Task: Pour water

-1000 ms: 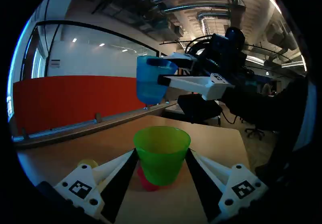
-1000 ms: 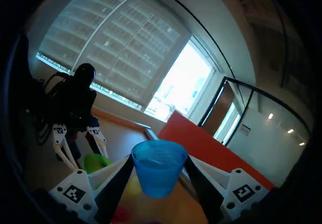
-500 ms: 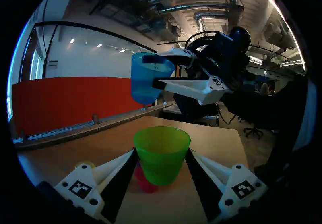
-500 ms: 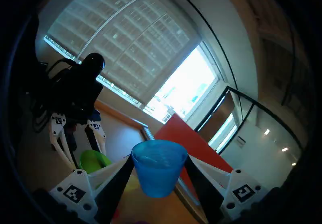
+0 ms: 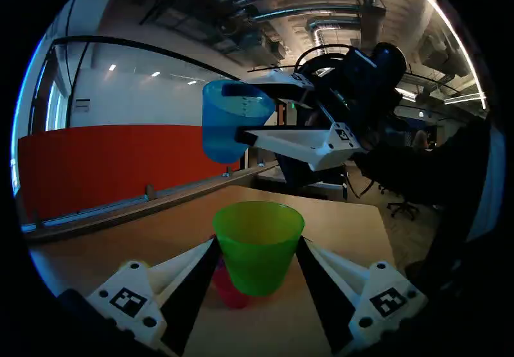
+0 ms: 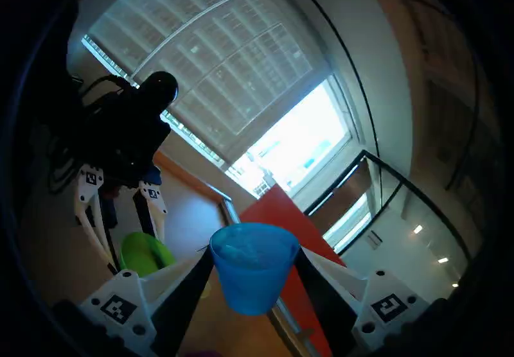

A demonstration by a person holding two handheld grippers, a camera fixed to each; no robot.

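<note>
My left gripper (image 5: 258,254) is shut on a green cup (image 5: 258,245), held upright just above the wooden table (image 5: 347,219). Above it and slightly left, the blue cup (image 5: 230,126) hangs in the air with my right gripper (image 5: 254,116) shut on it, tilted over toward the green cup. In the right gripper view the blue cup (image 6: 253,266) sits between the fingers with water inside, my right gripper (image 6: 253,268) clamped on its sides. The green cup (image 6: 142,253) and my left gripper (image 6: 122,219) appear lower left, held by a dark-sleeved hand.
A small red cup (image 5: 228,287) stands on the table just behind the green cup. An orange wall panel (image 5: 115,161) and a rail run along the table's far edge. Office chairs (image 5: 405,206) stand to the right. A bright window (image 6: 289,139) lies beyond the table.
The right gripper has carried the blue cup a little up and leftward and tipped it further over the green cup. The left gripper and green cup have held still.
</note>
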